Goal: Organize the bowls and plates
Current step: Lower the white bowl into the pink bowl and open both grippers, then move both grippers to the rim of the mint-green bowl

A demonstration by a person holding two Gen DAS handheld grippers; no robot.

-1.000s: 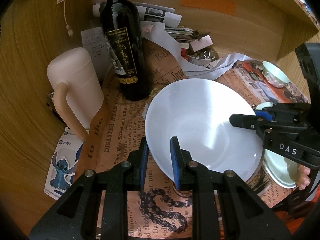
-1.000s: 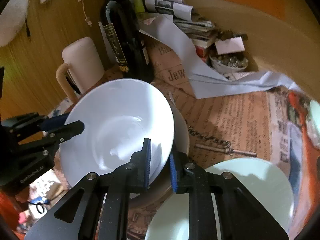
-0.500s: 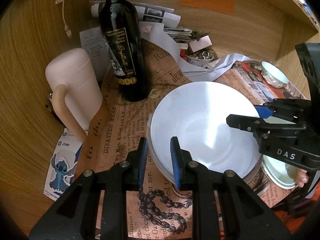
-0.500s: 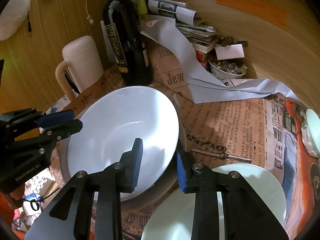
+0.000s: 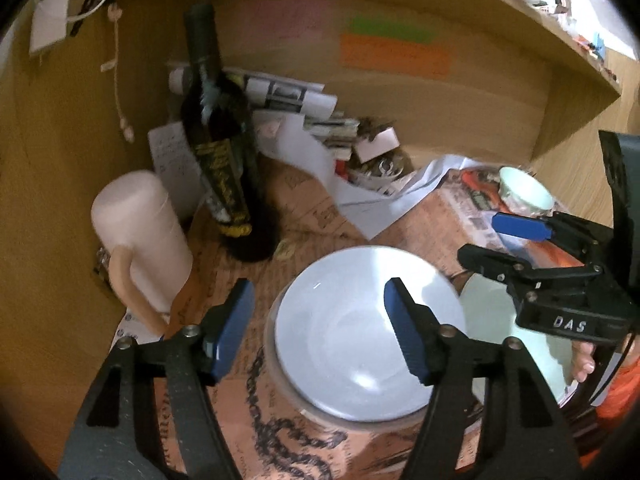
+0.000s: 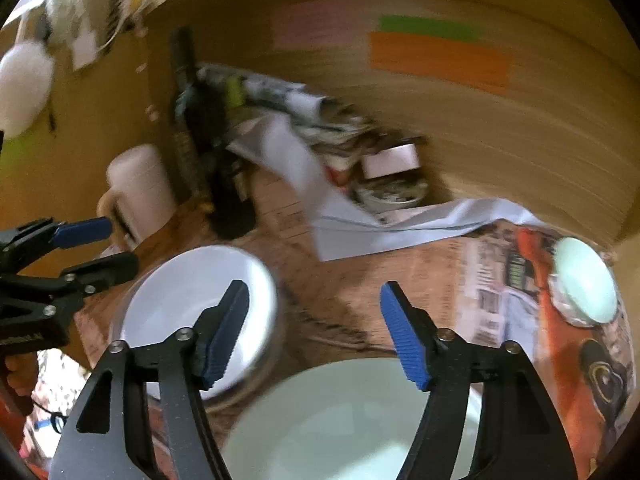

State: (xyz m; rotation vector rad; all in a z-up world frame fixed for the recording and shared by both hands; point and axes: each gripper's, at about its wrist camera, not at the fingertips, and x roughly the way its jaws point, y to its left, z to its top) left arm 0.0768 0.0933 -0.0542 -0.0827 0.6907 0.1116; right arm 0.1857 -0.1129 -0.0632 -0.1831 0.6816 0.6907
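- your left gripper (image 5: 320,328) is released, jaws spread wide, holding nothing. it hangs above the white bowl (image 5: 368,336), with the near-left rim between the blue pads (image 5: 404,334) in the left wrist view.
- your right gripper (image 6: 314,330) is also spread wide and empty. it sits over the newspaper-print table cover (image 6: 360,292), between the white bowl (image 6: 196,304) and the pale green plate (image 6: 352,424).
- the white bowl sits upright, nested in a grey-rimmed bowl (image 5: 320,416) whose rim shows around its lower edge.
- the pale green plate lies flat just right of the bowl stack; cannot tell if they touch. in the left wrist view it (image 5: 492,312) is partly hidden behind your right gripper (image 5: 516,248).
- a small pale green bowl (image 6: 586,280) sits at the far right of the cover, well apart from the stack.
- behind the stack: dark wine bottle (image 5: 224,152) upright, pinkish mug (image 5: 140,240) with a handle to its left.
- loose papers (image 5: 348,184) are piled at the back wall. the right wrist view is motion-blurred, so fine detail there is unreadable.
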